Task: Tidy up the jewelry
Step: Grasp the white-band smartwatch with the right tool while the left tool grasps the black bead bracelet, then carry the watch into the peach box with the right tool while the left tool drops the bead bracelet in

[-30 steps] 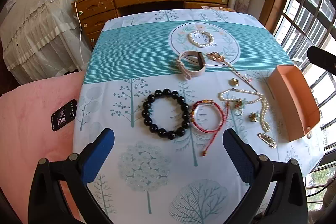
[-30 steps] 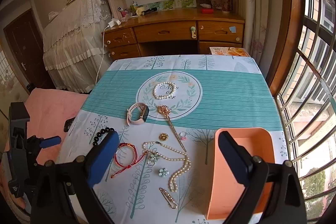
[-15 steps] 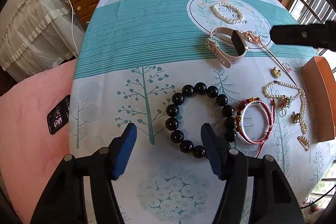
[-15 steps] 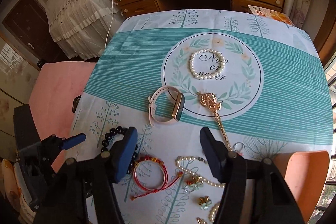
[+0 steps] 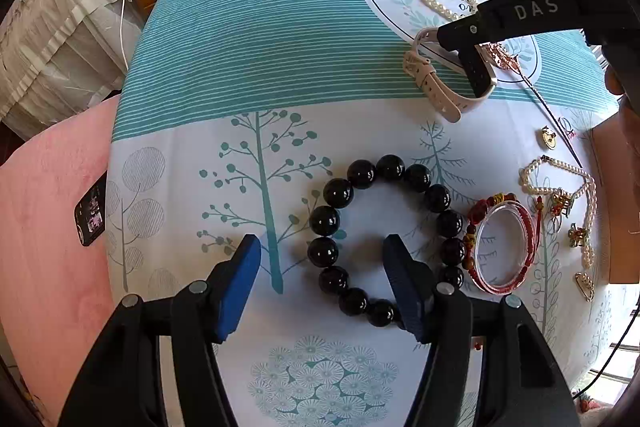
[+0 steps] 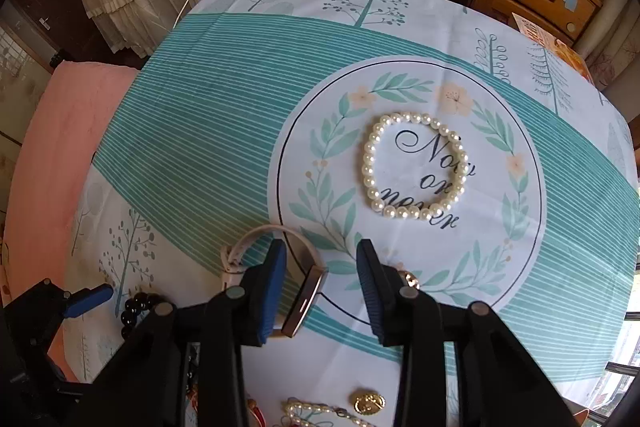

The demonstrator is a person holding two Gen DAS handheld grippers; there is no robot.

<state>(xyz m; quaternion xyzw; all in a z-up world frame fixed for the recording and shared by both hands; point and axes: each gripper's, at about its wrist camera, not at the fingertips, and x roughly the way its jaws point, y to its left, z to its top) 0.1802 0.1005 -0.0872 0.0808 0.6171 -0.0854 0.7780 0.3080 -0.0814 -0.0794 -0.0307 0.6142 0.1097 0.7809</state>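
Now the left claw (image 5: 320,283) is hanging open over the worktop (image 5: 248,39), its blue fingers (image 5: 240,279) straddling the near-left arc of the black bracelet (image 5: 384,239); the right claw (image 6: 322,287) is gaping too, its left finger touching the watch (image 6: 298,291), whose face is standing between the fingers; ahead of it, the pearl bracelet (image 6: 414,167) is lying well apart.

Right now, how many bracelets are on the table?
3: black bead bracelet straddled by the left hand-held gripper, red cord bracelet beside it, pearl bracelet on the round print. Others may be hidden.
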